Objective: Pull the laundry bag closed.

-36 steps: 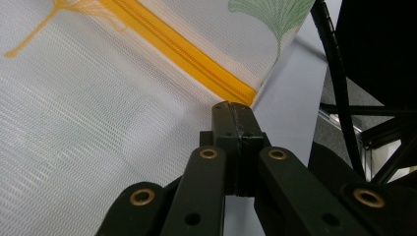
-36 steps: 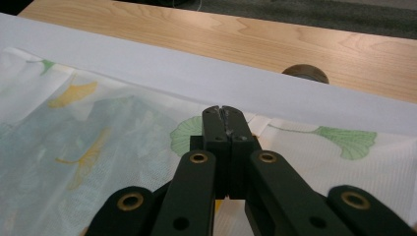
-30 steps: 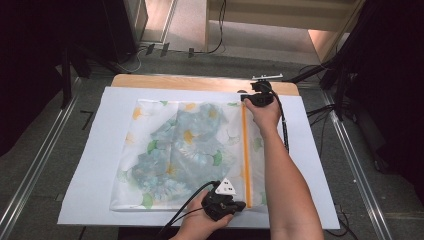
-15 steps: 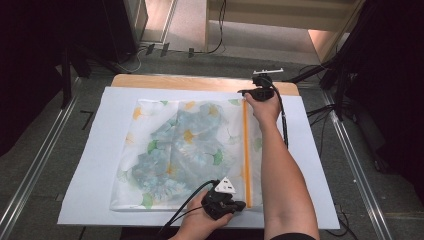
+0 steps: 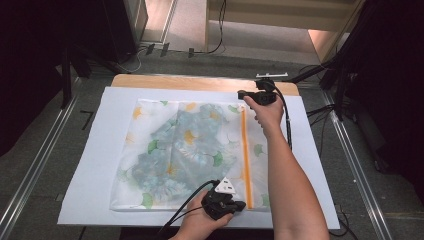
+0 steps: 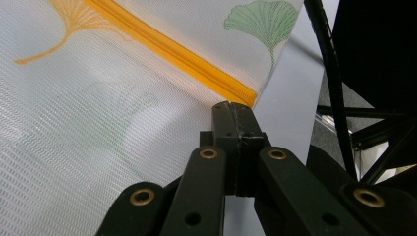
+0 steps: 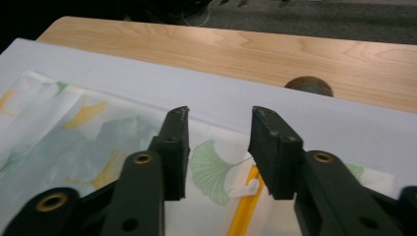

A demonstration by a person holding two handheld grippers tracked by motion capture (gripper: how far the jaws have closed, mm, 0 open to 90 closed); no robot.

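On the left of the white sheet (image 5: pixel 100 150) that covers the wooden table (image 5: pixel 165 81) lies the mesh zip bag (image 5: pixel 185 150), flat, printed with green and yellow ginkgo leaves, something blue-green and folded showing through it. Its orange zipper (image 5: pixel 245 155) runs along the bag's right side from the near edge to the far edge. At the near end the left gripper (image 5: pixel 239 205) sits low on the bag's corner; in the left gripper view its jaws are clenched tight together at the near tip of the zipper (image 6: pixel 196 64), and they look to be pinching the mesh edge there, though the cloth between the pads is hidden and I can't be sure of it. Further right and at the far end, the right gripper (image 5: pixel 243 93) is the one that has changed: a second ago it sat a little further along the far edge with jaws together, and now its jaws have just been opening. In the right gripper view they stand apart with nothing pressed between them, the small white zipper pull (image 7: pixel 244 188) lying on the mesh just below the gap. To me that reads as the pull let go at the far end of its run, so the zipping stroke is likely finished and the bag sits ready for whatever comes next.
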